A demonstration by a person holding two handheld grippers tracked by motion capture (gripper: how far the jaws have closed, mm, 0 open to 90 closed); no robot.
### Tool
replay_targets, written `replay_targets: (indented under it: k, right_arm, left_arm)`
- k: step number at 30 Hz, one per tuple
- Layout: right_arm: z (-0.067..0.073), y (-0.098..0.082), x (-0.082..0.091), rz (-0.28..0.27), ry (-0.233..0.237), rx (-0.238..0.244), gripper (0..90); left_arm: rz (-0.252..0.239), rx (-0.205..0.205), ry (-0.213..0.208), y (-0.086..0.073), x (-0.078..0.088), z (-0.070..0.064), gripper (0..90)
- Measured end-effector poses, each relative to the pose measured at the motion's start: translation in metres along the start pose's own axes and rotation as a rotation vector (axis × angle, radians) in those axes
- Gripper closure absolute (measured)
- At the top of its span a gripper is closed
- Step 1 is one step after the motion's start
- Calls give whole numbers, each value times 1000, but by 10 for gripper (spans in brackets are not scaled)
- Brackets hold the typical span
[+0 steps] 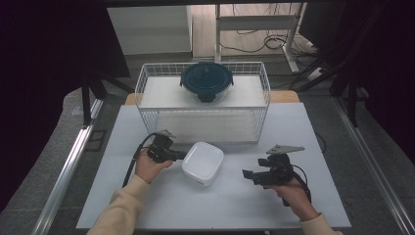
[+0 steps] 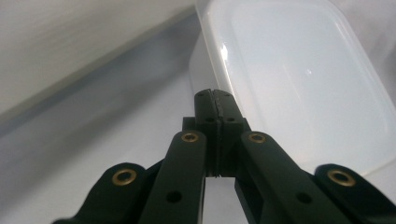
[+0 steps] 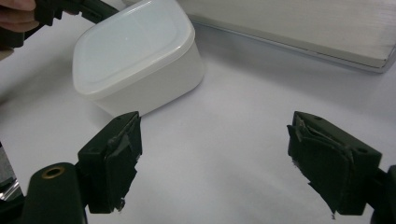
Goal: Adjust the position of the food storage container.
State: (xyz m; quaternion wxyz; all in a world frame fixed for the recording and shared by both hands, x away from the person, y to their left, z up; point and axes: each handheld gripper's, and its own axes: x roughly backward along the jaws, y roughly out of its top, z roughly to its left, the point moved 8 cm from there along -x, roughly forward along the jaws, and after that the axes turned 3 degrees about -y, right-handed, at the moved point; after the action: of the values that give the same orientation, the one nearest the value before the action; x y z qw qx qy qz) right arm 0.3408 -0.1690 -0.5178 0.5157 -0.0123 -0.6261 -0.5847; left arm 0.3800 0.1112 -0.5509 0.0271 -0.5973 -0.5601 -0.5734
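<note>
White lidded tub point(image 1: 202, 162) sits mid-table before wire basket point(image 1: 202, 100); left gripper point(image 2: 215, 99) closed empty at its rim, right gripper point(image 3: 215, 154) wide open nearby; likely light, slick plastic, best gripped across side walls.

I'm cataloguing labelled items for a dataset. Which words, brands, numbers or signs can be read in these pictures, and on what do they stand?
None can be read.
White lidded box: plain lid and walls, no print.
Dark round lid of the container in the wire basket: no lettering can be made out at this size.
Hand-held grippers: no markings visible.
</note>
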Motion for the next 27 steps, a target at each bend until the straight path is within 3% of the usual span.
replay_targets:
  k: [6,8,16,27]
  right_arm:
    - [0,1,1,-1,0,-2,175]
    - [2,2,2,-8,23,-20,175]
    - [0,3,3,-10,13,-21,174]
    - [-2,4,5,-18,1,-42,187]
  left_arm:
    - [0,9,-16,-5,0,-8,900]
    - [-1,14,-21,-7,1,-11,900]
    - [4,0,-43,-14,1,-20,900]
    - [-7,13,-66,-20,1,-25,900]
